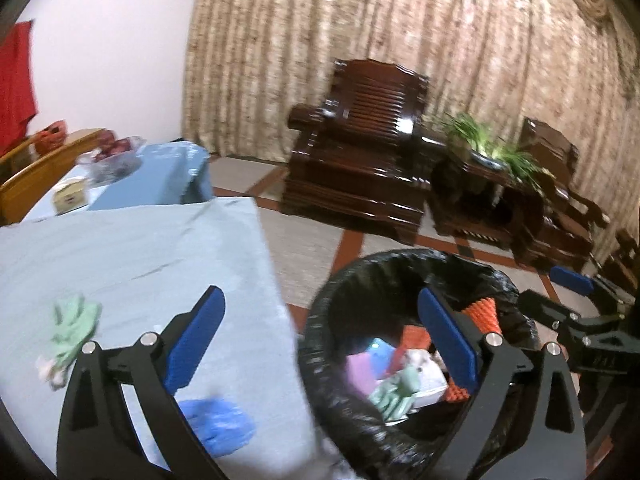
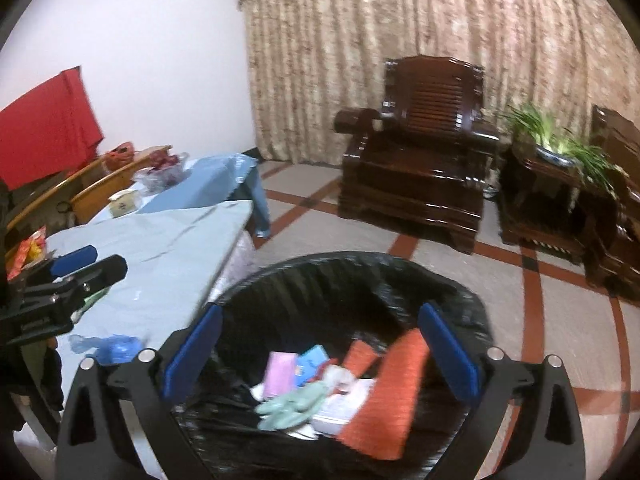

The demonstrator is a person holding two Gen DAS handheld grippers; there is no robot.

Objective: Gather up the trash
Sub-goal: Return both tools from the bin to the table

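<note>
Both jaws spread wide, empty: right gripper (image 2: 320,344) above black-lined trash bin (image 2: 460,292); left gripper (image 1: 320,340) straddling bin rim and table edge (image 1: 256,248).

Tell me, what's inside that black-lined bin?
In the bin: an orange textured sheet, a pale green crumpled glove, a pink packet, a blue packet and white paper. Anything beneath that pile is covered.

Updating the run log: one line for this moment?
left gripper: open, empty | right gripper: open over bin | table: green wad, blue wad
</note>
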